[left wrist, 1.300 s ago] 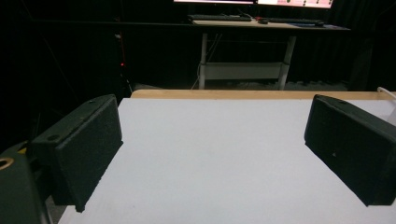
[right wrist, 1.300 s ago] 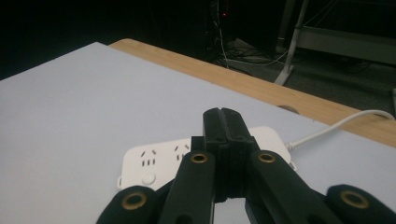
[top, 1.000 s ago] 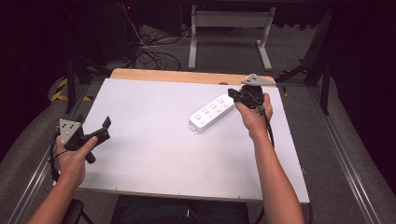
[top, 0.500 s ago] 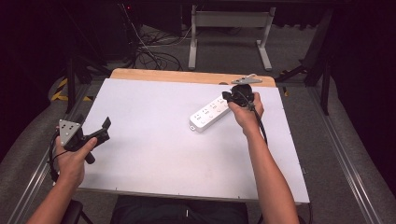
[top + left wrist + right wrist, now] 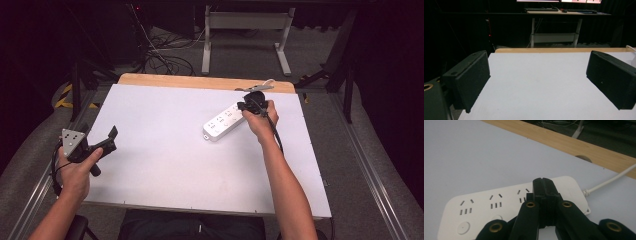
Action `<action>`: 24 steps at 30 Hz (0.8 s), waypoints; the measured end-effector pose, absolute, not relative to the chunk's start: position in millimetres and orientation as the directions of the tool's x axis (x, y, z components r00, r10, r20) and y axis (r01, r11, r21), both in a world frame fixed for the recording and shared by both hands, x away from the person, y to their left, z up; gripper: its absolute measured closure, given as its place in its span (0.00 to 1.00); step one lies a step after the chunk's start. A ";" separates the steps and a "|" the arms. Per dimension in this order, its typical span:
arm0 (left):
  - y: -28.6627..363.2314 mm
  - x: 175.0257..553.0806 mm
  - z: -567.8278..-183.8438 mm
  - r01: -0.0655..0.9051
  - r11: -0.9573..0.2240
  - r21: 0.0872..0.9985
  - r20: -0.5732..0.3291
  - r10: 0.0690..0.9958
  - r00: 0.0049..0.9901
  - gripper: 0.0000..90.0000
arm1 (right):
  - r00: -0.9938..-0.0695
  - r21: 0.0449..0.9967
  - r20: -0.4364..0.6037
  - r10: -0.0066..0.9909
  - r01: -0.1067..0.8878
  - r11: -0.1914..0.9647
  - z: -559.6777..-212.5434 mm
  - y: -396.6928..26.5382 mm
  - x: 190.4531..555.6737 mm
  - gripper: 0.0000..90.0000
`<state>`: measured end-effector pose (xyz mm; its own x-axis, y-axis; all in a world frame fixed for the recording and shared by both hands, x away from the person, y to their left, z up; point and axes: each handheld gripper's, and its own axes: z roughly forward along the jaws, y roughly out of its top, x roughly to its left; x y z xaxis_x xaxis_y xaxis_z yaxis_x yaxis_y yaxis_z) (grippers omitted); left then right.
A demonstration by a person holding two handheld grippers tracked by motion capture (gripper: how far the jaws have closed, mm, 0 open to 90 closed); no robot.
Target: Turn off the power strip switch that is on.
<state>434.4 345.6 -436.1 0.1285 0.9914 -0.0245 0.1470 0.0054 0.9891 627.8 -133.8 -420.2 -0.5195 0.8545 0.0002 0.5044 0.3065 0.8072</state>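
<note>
Nearest, at the counter's (image 5: 165, 170) lower left edge in the high view: left hand (image 5: 75, 172) gripping the left tool (image 5: 107, 140), grey three-cornered plate on top, jaws spread wide apart with nothing between them; in the left gripper view, the two black padded jaws standing far apart over bare white surface, a wooden strip (image 5: 559, 50) along the far edge.

Farther up and to the right: right forearm (image 5: 285, 180) reaching across the white top, right hand (image 5: 260, 120) wrapped around the right tool (image 5: 242, 106), cable trailing back along the arm; in the right gripper view, jaws pressed flat together, clenched on nothing, tips hovering over or touching the white power strip (image 5: 499, 205) near its cord end, contact not clear.

Power strip (image 5: 225, 121) lying flat and diagonal on the right half of the counter, well apart from the left tool; rows of sockets and a round button (image 5: 463, 228) visible on its face; white cord (image 5: 610, 181) leaving its far end toward the wooden strip (image 5: 200, 82).

Beyond the counter: grey floor, tangled black cables (image 5: 165, 55), and a pale metal frame (image 5: 245, 30) in the dark background.
</note>
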 end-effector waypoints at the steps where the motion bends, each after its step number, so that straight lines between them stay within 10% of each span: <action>1: 345.5 434.5 -436.2 0.146 0.005 0.989 -0.024 0.991 0.128 0.06 | -0.515 0.803 -0.003 0.857 0.510 0.309 -422.2 -134.3 630.4 1.00; 24: 345.2 436.1 -437.2 0.154 -0.001 0.988 -0.019 0.992 0.126 0.06 | -0.473 0.752 -0.013 0.881 0.577 0.321 -448.7 -143.5 654.2 1.00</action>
<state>436.1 345.2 -437.2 0.1257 0.9919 -0.0186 0.1545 -0.0010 0.9880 654.2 -143.5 -448.7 -0.4725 0.8812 -0.0134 0.5765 0.3206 0.7516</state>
